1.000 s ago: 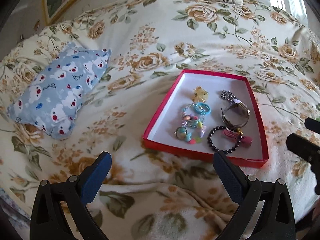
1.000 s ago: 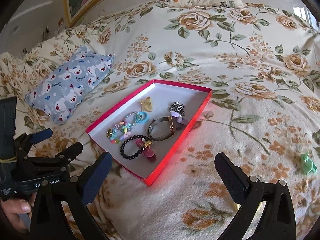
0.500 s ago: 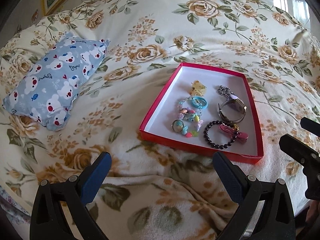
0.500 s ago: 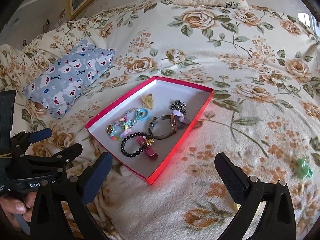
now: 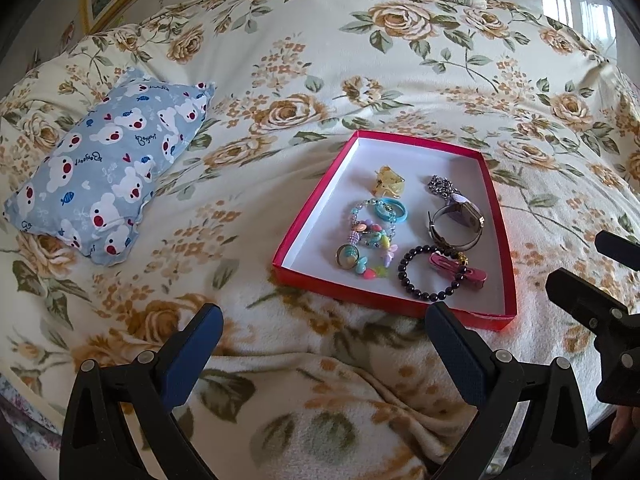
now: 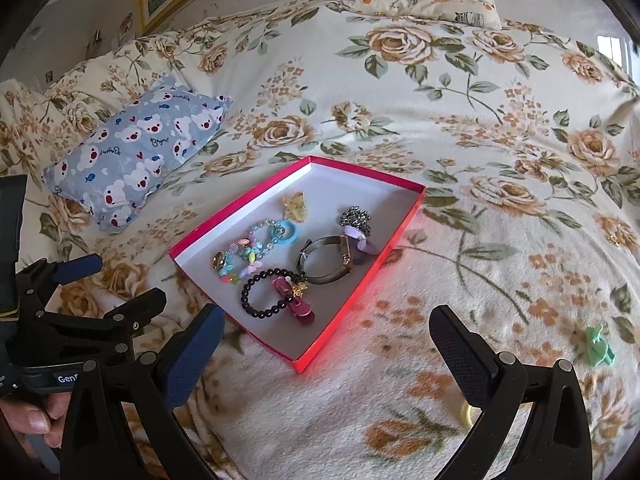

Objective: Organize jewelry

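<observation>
2 tongs (image 5: 320,344) (image 6: 326,342) gape empty; I judge the green bow clip (image 6: 599,345) light, slippery, best pinched mid-body.

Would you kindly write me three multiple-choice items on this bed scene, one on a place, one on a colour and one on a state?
1. Where does the black bead bracelet lie?
A. on the blue pillow
B. inside the red box
C. in the right claw

2. What colour is the small bow clip lying loose on the blanket?
A. green
B. orange
C. black

3. How does the left claw stand?
A. shut on a ring
B. shut on nothing
C. open and holding nothing

Answers: 1 B, the bracelet rests on the white floor of the red box beside a pink clip. 2 A, it is mint green, right of the box. 3 C, its blue pads are wide apart over bare blanket.
</observation>
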`<state>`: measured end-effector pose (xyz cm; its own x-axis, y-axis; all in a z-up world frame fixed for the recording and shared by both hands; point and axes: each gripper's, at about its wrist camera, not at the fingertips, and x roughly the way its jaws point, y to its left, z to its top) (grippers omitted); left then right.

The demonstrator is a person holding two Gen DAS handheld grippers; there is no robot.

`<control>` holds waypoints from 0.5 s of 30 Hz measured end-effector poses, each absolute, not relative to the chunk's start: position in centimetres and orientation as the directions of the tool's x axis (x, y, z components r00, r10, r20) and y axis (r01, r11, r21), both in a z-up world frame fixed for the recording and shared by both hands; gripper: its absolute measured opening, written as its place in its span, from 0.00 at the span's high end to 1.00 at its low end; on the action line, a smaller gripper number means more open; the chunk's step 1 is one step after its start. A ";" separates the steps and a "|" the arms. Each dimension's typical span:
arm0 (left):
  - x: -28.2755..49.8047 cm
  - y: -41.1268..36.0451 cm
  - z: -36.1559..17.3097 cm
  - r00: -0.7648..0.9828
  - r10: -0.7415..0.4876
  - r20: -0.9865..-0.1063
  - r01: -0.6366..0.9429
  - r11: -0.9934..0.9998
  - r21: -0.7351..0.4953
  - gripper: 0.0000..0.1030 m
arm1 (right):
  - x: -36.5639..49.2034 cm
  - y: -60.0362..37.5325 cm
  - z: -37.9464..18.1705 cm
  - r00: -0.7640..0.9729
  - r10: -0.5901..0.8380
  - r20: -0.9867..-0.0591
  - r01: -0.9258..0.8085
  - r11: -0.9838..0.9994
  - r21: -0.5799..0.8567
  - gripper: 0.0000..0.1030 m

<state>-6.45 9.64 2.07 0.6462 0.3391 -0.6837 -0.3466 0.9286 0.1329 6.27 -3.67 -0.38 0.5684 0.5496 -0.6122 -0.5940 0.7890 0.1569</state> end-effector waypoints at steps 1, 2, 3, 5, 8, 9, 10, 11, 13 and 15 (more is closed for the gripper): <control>-6.5 9.7 2.1 0.646 0.340 -0.683 -0.347 0.928 0.134 0.01 | 6.2 -3.6 -0.4 0.567 0.550 -0.613 -0.594 0.789 0.157 0.00; -6.4 9.7 2.1 0.647 0.338 -0.684 -0.347 0.929 0.131 0.01 | 6.3 -3.6 -0.4 0.566 0.550 -0.614 -0.595 0.788 0.158 0.00; -6.4 9.6 2.1 0.646 0.336 -0.685 -0.346 0.929 0.130 0.01 | 6.3 -3.6 -0.5 0.565 0.551 -0.615 -0.596 0.787 0.158 0.00; -6.5 9.6 2.1 0.645 0.337 -0.686 -0.346 0.929 0.130 0.01 | 6.3 -3.5 -0.5 0.563 0.551 -0.616 -0.596 0.787 0.159 0.00; -6.5 9.7 2.1 0.647 0.334 -0.686 -0.346 0.930 0.127 0.01 | 6.3 -3.6 -0.5 0.562 0.555 -0.613 -0.597 0.786 0.164 0.00; -6.5 9.7 2.1 0.647 0.334 -0.686 -0.345 0.930 0.127 0.01 | 6.3 -3.5 -0.6 0.563 0.553 -0.614 -0.596 0.786 0.162 0.00; -6.4 9.8 2.1 0.647 0.334 -0.686 -0.345 0.930 0.127 0.01 | 6.3 -3.5 -0.6 0.563 0.553 -0.614 -0.596 0.786 0.161 0.00; -6.4 9.8 2.1 0.647 0.333 -0.686 -0.345 0.930 0.127 0.01 | 6.3 -3.6 -0.6 0.563 0.554 -0.613 -0.596 0.786 0.162 0.00; -6.5 9.8 2.1 0.648 0.334 -0.685 -0.345 0.930 0.128 0.01 | 6.3 -3.6 -0.6 0.561 0.556 -0.614 -0.597 0.785 0.165 0.00; -6.4 9.8 2.1 0.648 0.332 -0.685 -0.344 0.931 0.126 0.01 | 6.3 -3.6 -0.6 0.560 0.556 -0.614 -0.598 0.785 0.166 0.00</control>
<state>-6.40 9.77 2.09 0.6485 0.3321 -0.6850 -0.3436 0.9306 0.1260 6.32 -3.58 -0.60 0.5599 0.5560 -0.6143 -0.5975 0.7846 0.1656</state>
